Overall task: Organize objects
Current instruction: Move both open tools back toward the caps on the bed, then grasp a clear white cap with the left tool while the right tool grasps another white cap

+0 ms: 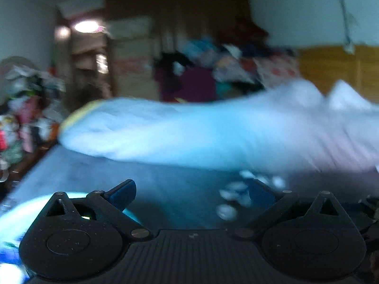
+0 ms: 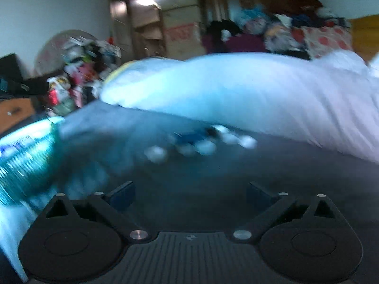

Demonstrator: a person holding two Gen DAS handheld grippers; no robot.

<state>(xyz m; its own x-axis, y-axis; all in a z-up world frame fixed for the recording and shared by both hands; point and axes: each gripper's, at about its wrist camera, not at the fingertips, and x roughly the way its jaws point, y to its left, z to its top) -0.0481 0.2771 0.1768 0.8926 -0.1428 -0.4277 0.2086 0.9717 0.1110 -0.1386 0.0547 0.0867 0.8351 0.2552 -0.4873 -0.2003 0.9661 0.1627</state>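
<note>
Left wrist view is showing the left gripper [image 1: 191, 198] spread wide over a dark blue bedsheet [image 1: 118, 172], gripping nothing; small blurred white objects [image 1: 233, 197] are lying just beside its right finger. Right gripper [image 2: 190, 196] is likewise gaping, empty, with those objects [image 2: 203, 145] ahead, near a pale blue quilt [image 2: 236, 90].
</note>
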